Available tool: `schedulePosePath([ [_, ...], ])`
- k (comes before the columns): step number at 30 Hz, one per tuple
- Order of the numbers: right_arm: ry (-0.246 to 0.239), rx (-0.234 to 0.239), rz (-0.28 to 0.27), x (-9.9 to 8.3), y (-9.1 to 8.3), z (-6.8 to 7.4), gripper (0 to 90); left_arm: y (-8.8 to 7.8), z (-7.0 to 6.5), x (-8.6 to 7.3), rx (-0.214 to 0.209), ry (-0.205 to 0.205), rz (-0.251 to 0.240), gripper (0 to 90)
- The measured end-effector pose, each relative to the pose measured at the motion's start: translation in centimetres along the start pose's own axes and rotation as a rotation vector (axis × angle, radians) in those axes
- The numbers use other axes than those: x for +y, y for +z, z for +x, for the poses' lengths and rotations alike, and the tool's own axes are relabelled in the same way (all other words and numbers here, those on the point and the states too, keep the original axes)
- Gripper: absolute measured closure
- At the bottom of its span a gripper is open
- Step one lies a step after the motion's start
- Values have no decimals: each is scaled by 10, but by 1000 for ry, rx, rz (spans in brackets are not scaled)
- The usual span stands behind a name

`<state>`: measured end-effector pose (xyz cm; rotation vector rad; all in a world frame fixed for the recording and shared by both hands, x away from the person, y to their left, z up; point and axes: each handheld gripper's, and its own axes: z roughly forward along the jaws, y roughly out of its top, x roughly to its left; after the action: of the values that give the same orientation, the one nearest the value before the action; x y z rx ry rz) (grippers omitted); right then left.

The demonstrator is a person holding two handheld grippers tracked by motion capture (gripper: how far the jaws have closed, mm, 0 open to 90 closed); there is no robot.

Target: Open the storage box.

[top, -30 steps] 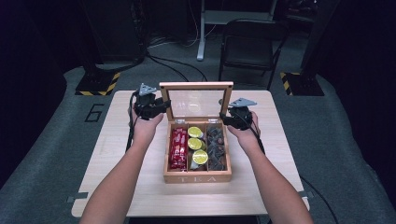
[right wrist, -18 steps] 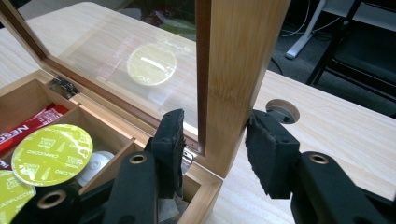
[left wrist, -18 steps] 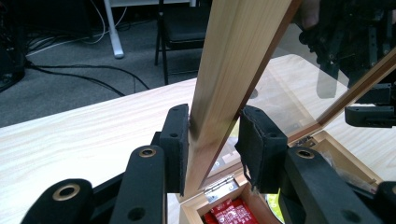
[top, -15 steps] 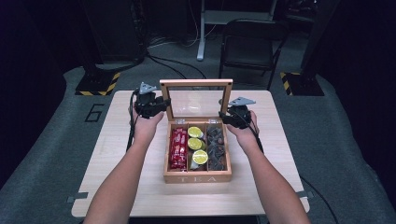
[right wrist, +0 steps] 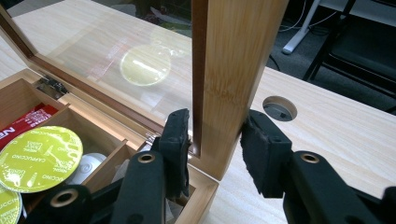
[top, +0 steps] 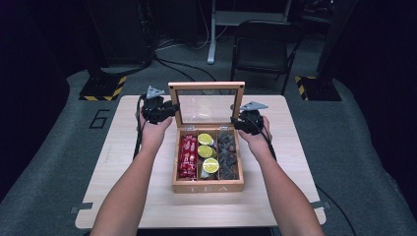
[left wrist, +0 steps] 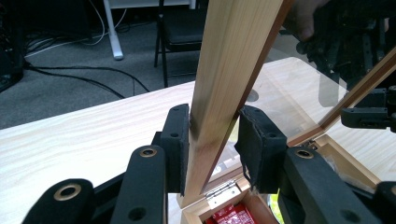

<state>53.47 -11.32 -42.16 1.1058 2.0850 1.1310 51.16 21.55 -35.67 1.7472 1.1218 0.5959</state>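
Note:
A wooden tea box sits mid-table with its glass lid standing upright. My left gripper is shut on the lid's left frame bar, with both pads pressed on the wood. My right gripper holds the lid's right frame bar. Its jaws have just been closing, and the bar is now pinched between its pads. Inside the box lie red sachets, lime-green capsules and dark packets.
The light wooden table has bare space to the left, to the right and in front of the box. A round cable hole lies behind the lid's right side. A black chair and floor cables stand beyond the far edge.
The right gripper has shifted slightly inward against the lid's right side. The left hand, the lid and the box stay where they were.

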Motion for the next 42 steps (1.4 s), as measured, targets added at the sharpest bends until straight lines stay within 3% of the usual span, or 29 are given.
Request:
schedulePosePath([
  [4,22,4,5,0,1,-2,640,1,0,0,3,-10,-1,645],
  [9,5,-1,8,1,1,-2,643,1,0,0,2,-11,-2,646],
  [24,37,4,27,1,4,-2,632,4,1,2,6,-14,3,647],
  [42,41,0,43,3,5,-2,643,5,2,2,8,-21,4,645],
])
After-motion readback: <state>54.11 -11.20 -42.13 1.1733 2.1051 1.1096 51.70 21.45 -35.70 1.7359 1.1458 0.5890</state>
